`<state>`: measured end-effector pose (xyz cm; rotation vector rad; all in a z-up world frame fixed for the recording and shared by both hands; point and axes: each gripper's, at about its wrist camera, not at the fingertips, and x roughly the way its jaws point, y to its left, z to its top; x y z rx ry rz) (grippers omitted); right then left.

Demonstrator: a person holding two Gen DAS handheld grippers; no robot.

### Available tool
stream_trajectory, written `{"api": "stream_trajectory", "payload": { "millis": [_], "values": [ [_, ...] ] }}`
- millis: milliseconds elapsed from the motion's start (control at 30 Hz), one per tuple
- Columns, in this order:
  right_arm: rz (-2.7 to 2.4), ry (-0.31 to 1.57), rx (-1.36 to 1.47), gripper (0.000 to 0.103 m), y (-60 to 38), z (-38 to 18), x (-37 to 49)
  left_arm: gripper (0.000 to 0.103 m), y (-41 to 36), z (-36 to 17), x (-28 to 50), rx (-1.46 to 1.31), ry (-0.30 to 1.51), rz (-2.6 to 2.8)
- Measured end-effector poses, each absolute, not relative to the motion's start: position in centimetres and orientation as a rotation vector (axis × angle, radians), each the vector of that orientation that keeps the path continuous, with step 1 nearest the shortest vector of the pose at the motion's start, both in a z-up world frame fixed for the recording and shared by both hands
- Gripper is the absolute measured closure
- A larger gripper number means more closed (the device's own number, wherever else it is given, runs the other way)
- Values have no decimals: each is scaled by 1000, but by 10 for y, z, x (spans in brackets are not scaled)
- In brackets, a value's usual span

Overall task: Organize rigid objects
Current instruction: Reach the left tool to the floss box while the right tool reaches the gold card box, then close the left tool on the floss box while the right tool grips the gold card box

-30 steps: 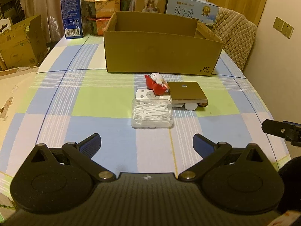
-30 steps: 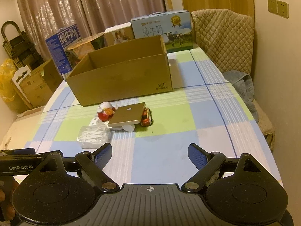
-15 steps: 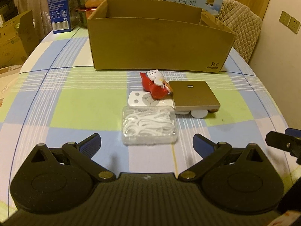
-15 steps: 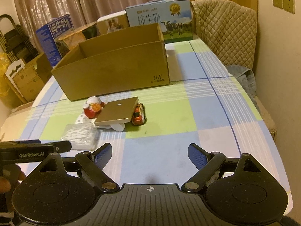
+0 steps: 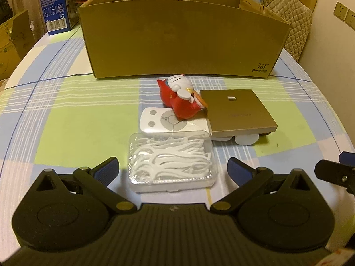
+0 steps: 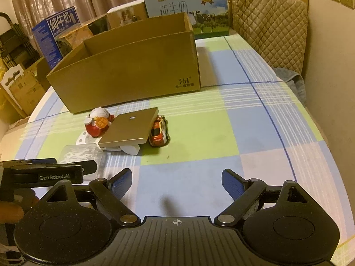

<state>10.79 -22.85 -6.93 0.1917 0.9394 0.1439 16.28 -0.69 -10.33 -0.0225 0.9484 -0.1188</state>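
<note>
A clear plastic box of white floss picks (image 5: 172,160) lies on the checked tablecloth between the open fingers of my left gripper (image 5: 173,168), not touched. Behind it lie a white remote (image 5: 164,120), a red and white cat figurine (image 5: 180,97) and a flat gold box (image 5: 238,110) resting on white discs. An open cardboard box (image 5: 177,42) stands behind them. In the right wrist view my right gripper (image 6: 176,182) is open and empty over bare cloth, short of the gold box (image 6: 131,128) and an orange toy car (image 6: 158,130). The floss box (image 6: 79,154) is partly hidden by the left gripper.
Milk cartons (image 6: 188,11), a blue carton (image 5: 54,2) and other packages stand behind the cardboard box (image 6: 133,71). A quilted chair (image 6: 268,28) is at the far right. Cardboard boxes (image 5: 13,37) sit beyond the table's left edge. A wall runs along the right.
Both grippers have moved forward toward the objects. The left gripper's fingers now flank the floss box. Both stay open.
</note>
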Motion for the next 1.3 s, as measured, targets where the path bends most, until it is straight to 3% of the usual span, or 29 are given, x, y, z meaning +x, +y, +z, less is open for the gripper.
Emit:
{"api": "stream_trajectory", "payload": {
  "millis": [67, 167, 533, 1300],
  "values": [
    [143, 941, 192, 18, -228, -71, 110, 14, -8, -104, 164, -16, 939, -111],
    [142, 936, 193, 18, -226, -71, 112, 18, -7, -107, 168, -11, 953, -121],
    [201, 917, 135, 18, -194, -70, 130, 20, 25, -88, 170, 28, 920, -121],
    [105, 861, -66, 17, -103, -114, 186, 20, 80, -88, 178, -166, 850, -58]
  ]
}}
